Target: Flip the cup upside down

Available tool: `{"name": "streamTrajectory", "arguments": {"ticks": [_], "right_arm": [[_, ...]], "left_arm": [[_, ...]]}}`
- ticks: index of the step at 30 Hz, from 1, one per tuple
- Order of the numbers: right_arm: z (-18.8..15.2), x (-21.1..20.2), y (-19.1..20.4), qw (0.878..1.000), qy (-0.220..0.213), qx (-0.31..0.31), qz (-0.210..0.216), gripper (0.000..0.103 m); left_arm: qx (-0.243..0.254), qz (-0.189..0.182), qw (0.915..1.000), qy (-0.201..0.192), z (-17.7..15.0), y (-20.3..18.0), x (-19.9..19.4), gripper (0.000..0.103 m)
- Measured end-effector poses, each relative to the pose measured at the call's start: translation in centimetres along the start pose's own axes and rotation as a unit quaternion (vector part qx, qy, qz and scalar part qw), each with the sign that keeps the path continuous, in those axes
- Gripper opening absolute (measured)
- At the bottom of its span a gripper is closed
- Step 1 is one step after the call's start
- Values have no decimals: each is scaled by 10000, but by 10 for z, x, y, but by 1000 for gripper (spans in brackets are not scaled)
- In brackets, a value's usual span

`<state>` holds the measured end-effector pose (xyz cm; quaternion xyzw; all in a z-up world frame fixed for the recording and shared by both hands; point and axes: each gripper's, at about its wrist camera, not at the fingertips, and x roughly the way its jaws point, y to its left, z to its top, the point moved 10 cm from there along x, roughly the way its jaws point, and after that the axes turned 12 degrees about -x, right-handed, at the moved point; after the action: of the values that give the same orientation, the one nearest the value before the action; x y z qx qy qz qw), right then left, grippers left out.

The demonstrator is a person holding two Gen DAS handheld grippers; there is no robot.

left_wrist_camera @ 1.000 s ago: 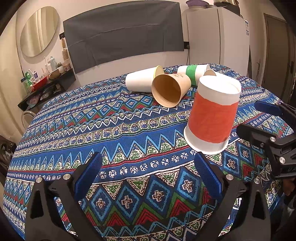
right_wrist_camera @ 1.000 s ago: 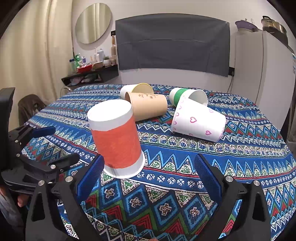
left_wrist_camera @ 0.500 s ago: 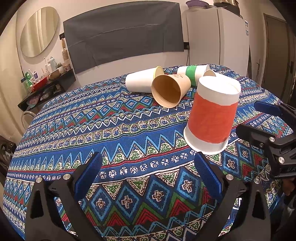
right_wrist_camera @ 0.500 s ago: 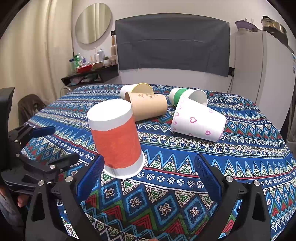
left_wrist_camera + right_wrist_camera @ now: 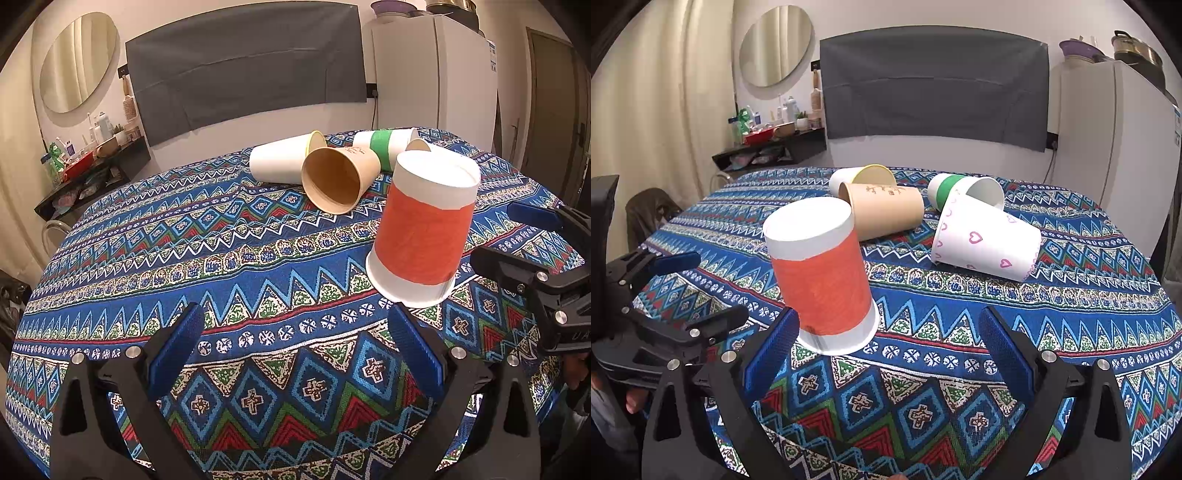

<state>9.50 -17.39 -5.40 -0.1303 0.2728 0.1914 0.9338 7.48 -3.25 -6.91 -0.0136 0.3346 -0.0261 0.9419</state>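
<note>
White paper cup with an orange band (image 5: 424, 229) stands mouth-down, base up, on the blue patterned tablecloth (image 5: 221, 258), near the front right of the table in the left wrist view and front left in the right wrist view (image 5: 820, 273). Left gripper (image 5: 295, 350) spread wide, blue pads holding nothing, cup off to its right and clear of the fingers. Right gripper (image 5: 886, 350) also spread wide and empty; its left blue pad (image 5: 772, 350) sits just beside the cup's rim, contact can't be told. Behind the cup, four cups lie on their sides, bunched together: plain brown paper cup (image 5: 882, 214), white cup with yellow inside (image 5: 862, 177), white cup with green band (image 5: 960, 190), white cup with pink hearts (image 5: 986, 240). Tablecloth (image 5: 997, 314) covers the whole table.
</note>
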Motion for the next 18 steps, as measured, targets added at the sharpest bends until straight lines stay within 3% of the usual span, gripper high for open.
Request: {"name": "streamTrajectory", "arguments": {"ticks": [18], "right_arm": [[0,0,-1,10000,10,1,-2,94]], "left_arm": [[51,-5,10000,-19,1,-3,0,97]]}}
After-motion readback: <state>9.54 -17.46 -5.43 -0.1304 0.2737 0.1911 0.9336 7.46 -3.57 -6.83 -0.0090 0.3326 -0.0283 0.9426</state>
